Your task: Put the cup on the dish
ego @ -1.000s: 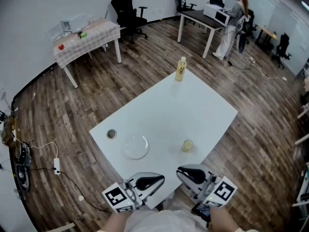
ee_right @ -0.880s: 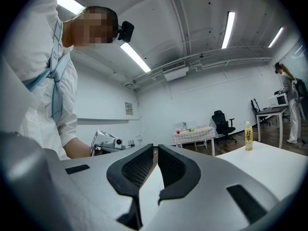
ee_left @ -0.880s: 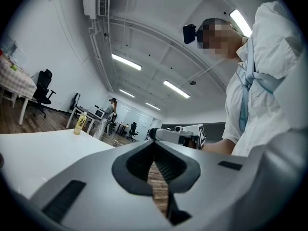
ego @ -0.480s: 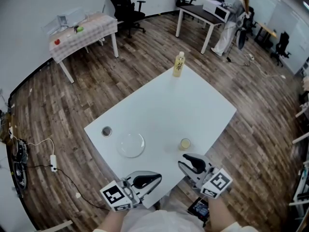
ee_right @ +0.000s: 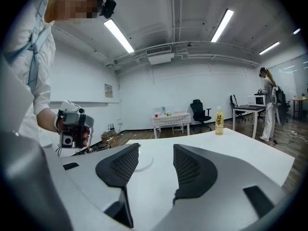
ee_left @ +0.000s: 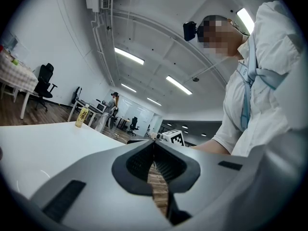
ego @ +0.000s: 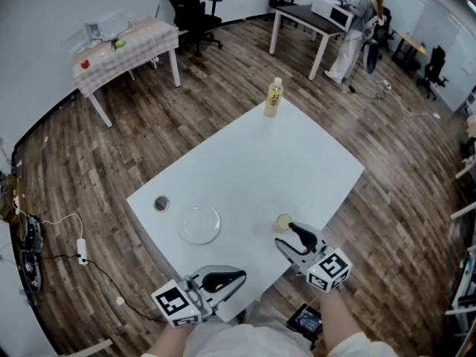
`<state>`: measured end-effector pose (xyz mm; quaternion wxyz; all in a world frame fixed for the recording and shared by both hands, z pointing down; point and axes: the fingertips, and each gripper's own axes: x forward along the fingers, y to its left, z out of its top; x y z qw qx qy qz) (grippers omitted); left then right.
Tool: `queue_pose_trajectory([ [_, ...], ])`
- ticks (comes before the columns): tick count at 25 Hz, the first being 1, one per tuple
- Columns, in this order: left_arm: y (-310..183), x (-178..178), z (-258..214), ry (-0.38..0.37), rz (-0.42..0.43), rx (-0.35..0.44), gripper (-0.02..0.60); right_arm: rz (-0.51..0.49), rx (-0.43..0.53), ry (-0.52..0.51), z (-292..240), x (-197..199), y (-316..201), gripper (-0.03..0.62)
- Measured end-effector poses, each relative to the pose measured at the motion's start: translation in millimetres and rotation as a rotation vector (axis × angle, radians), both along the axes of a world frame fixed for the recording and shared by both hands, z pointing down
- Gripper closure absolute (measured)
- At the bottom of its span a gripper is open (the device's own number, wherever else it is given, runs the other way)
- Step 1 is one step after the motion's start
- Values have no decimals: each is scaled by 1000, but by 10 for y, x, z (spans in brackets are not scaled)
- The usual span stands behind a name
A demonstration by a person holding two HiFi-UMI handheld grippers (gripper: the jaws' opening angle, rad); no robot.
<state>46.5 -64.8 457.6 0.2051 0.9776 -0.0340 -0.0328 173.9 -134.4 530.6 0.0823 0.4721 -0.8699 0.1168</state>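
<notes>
Two grippers are low in the head view, at the white table's [ego: 312,162] near edge. Furthest left is a small dark round thing [ego: 161,203], too small to name. Next is the clear dish [ego: 199,224], faint against the tabletop. Your left gripper [ego: 236,278] is at that near edge, jaws pressed together on nothing. A yellow bottle [ego: 274,97] stands at the far corner. The cup [ego: 282,220] stands on the table, apart from the dish, partly covered by your right gripper [ego: 288,236]. Its jaws have just been opening, with only tabletop showing between them.
</notes>
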Motion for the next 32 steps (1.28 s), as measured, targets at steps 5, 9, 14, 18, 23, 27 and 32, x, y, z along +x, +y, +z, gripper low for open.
queue_pose_trajectory([
  [5,-5,25,37,-10,0,-5,578,36,-51,54,281,139,-97,333],
  [9,-20,13,55,-16,2,-8,578,85,-84,93,535,257,-202,311],
  [14,-25,39,82,-31,7,-10,578,127,-131,127,830,391,-278,293],
  [18,-33,62,99,-42,12,-13,578,142,-153,126,1019,448,-312,278],
  [23,-57,103,110,-49,16,-12,578,152,-198,125,1242,477,-363,273],
  [27,-67,129,105,-53,18,-15,578,151,-214,140,1337,472,-444,273],
  [32,-59,140,108,-56,19,-12,578,146,-244,182,1450,477,-470,273],
])
